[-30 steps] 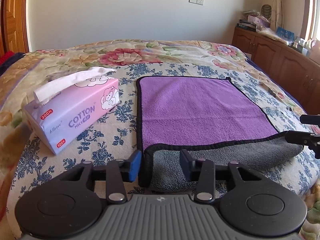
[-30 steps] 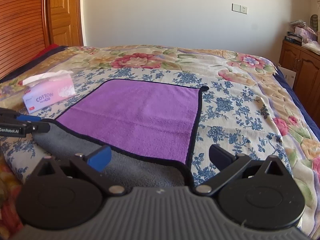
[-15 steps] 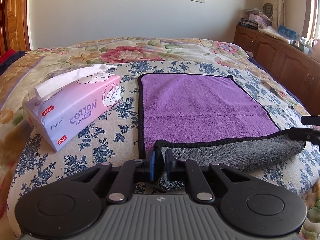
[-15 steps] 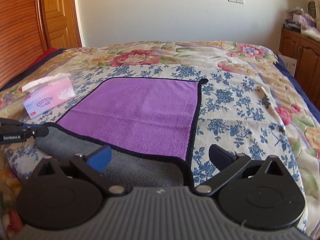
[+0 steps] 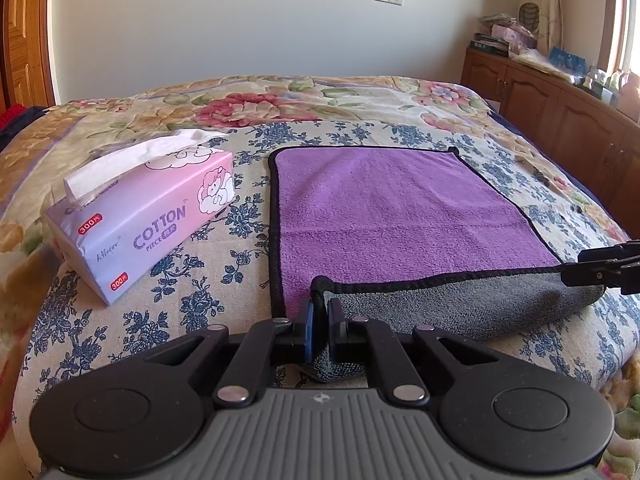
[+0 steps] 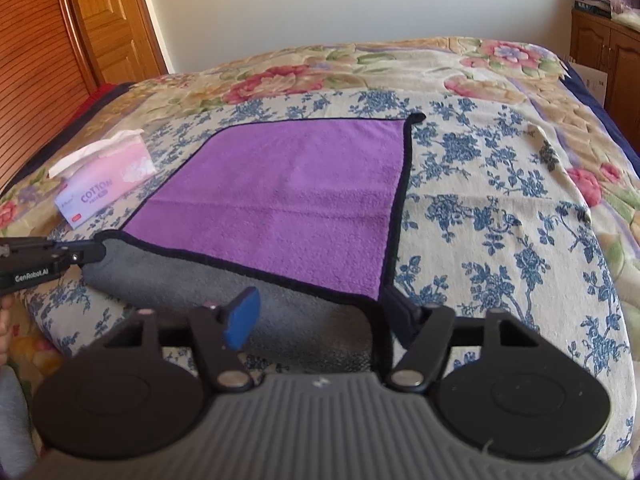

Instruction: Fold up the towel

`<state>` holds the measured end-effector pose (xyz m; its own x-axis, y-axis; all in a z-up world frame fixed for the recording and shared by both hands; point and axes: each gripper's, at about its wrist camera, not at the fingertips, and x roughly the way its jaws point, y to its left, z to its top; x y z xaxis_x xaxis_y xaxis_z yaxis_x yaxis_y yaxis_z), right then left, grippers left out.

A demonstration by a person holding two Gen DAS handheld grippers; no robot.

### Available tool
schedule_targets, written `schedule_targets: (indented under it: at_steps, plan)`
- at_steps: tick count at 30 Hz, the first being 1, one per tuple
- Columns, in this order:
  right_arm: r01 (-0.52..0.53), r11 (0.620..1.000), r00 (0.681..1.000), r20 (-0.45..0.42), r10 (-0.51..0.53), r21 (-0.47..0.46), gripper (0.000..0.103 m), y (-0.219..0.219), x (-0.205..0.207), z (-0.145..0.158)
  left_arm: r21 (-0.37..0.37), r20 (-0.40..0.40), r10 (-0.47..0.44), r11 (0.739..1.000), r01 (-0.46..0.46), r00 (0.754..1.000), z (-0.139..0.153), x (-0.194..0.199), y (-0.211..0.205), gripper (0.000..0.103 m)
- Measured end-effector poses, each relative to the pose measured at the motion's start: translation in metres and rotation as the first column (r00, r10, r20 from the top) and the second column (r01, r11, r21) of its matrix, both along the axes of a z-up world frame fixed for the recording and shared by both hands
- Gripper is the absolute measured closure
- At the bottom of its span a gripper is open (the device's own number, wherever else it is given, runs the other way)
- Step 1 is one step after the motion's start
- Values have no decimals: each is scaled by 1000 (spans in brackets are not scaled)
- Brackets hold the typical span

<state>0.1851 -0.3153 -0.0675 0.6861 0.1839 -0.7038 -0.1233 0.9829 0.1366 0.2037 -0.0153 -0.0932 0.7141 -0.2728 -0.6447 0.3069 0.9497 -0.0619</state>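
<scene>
A purple towel [image 5: 384,208] with a black hem and a grey underside lies flat on the bed; its near edge is turned up, showing grey [image 5: 460,304]. My left gripper [image 5: 319,324] is shut on the towel's near left corner. It shows in the right wrist view [image 6: 86,254] at the left edge. My right gripper [image 6: 320,312] is open, its jaws either side of the towel's [image 6: 288,196] near right corner, which lies between them. Its fingers [image 5: 600,268] show at the right edge of the left wrist view.
A pink tissue pack [image 5: 148,216] marked COTTON lies left of the towel, also in the right wrist view [image 6: 104,184]. The floral bedspread [image 6: 500,216] extends right and far. Wooden cabinets [image 5: 560,120] stand at the right, a wooden door [image 6: 104,20] at the left.
My left gripper closed on the near left corner and lifted it slightly. My right gripper's jaws narrowed around the near right corner but stay open.
</scene>
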Motion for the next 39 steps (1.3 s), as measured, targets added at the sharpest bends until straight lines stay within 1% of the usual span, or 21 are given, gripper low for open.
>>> schedule_targets:
  at_steps: [3, 6, 8, 10, 12, 14, 16, 18, 19, 21, 24, 30, 39]
  plan:
    - [19, 999, 1000, -14, -19, 29, 38, -9, 1, -1, 1, 1, 0, 1000, 0, 1000, 0, 0, 0, 96]
    - [19, 999, 1000, -17, -19, 28, 40, -10, 1, 0, 0, 1, 0, 1000, 0, 1000, 0, 0, 0, 96]
    - [14, 1000, 1000, -28, -14, 27, 47, -11, 2, -1, 0, 1, 0, 1000, 0, 1000, 0, 0, 0, 96]
    - [8, 1000, 999, -40, -7, 22, 57, -10, 3, -3, 2, 2, -2, 1000, 2, 1000, 0, -1, 0, 96]
    - [6, 1000, 999, -48, -5, 19, 61, -11, 3, -3, 2, 3, -4, 1000, 4, 1000, 0, -1, 0, 96]
    - [7, 1000, 999, -54, -6, 21, 69, -12, 4, -3, 1, 4, -6, 1000, 6, 1000, 0, -1, -1, 96]
    - [8, 1000, 998, -55, -7, 16, 81, -14, 4, -2, -1, 3, -6, 1000, 6, 1000, 0, -1, -1, 96]
    - [6, 1000, 998, -58, -5, 21, 85, -16, 3, -1, -1, 4, -6, 1000, 6, 1000, 0, -1, -1, 96]
    - [5, 1000, 998, -60, -4, 22, 93, -17, 3, -1, -2, 5, -7, 1000, 7, 1000, 0, -1, -1, 97]
    - [0, 1000, 998, -61, 2, 23, 94, -17, 3, -1, -10, 9, -9, 1000, 9, 1000, 1, -1, -1, 97]
    - [-11, 1000, 998, -64, 12, 14, 99, -16, 3, 0, -13, 12, -10, 1000, 10, 1000, 1, -2, -1, 97]
    - [-24, 1000, 999, -40, 24, 7, 99, -14, 1, 4, -17, 19, -17, 1000, 18, 1000, 3, -4, -3, 98]
    - [-10, 1000, 1000, 25, 10, 13, 100, -17, 0, 15, -37, 57, -17, 999, 19, 998, 15, -7, -2, 98]
